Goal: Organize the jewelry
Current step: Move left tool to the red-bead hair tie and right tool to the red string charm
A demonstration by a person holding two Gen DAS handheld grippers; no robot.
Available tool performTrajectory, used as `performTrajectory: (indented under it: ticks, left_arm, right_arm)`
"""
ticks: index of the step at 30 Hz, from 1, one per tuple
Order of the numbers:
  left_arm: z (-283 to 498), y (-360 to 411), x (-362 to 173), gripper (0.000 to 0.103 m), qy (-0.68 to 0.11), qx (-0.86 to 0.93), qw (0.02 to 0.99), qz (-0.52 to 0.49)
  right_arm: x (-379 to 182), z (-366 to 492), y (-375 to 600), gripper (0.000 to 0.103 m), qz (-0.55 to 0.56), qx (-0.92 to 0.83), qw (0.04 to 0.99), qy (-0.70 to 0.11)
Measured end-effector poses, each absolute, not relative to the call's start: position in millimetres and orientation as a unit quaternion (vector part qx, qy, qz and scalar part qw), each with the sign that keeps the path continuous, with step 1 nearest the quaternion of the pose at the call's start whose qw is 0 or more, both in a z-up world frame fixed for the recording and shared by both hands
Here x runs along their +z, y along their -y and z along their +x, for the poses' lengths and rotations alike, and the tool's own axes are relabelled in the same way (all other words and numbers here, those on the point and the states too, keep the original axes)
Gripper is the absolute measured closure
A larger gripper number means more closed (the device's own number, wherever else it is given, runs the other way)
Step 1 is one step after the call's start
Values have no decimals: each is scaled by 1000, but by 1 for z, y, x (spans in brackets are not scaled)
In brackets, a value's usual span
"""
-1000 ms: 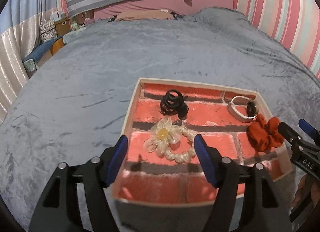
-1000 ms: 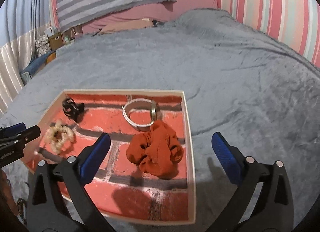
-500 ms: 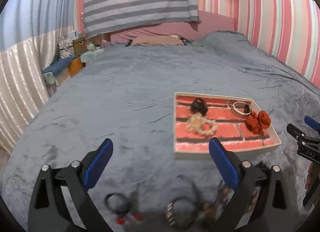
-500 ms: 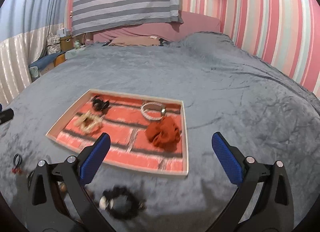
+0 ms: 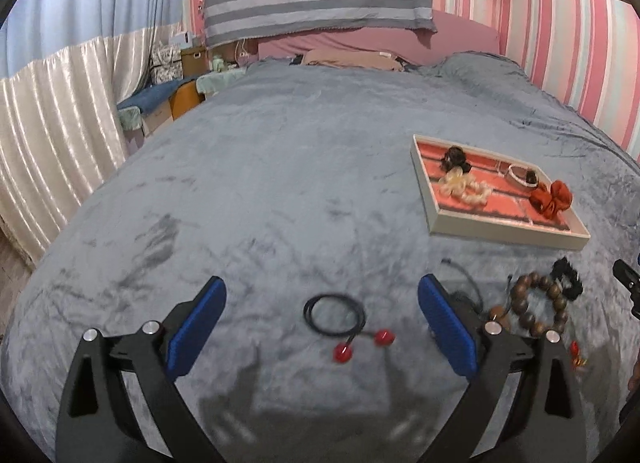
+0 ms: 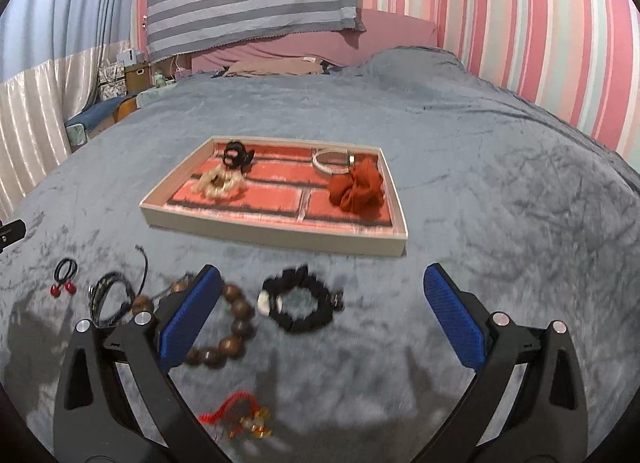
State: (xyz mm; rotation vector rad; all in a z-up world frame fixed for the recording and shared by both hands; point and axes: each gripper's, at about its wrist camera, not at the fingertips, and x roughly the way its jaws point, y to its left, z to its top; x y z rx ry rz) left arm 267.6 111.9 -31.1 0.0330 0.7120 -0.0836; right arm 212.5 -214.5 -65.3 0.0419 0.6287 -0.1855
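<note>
Bedcover (image 6: 460,151), grey and plush, spreads under everything. Ahead of the right gripper (image 6: 320,323) sits the brick-patterned tray (image 6: 276,233) holding four pieces. Both grippers stand spread wide and empty; the left gripper (image 5: 322,321) has just been opening. Between its jaws lies a black hair tie (image 5: 334,313); a black scrunchie (image 6: 300,303) lies between the right's.

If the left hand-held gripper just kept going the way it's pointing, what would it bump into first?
Probably the black hair tie with two red beads, lying on the grey blanket between the open left hand-held gripper's fingers; depth is uncertain.
</note>
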Motion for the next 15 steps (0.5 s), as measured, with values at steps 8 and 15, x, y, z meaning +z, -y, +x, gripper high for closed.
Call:
performTrajectory:
  ticks: [8, 15]
  left_arm:
    - [261, -126, -59, 9, -369, -47, 928, 12]
    - [267, -130, -81, 9, -388, -48, 920, 11]
  right_arm:
    - [-93, 191, 199, 4, 16, -91, 937, -336]
    - [-113, 181, 199, 4, 37, -87, 929, -359]
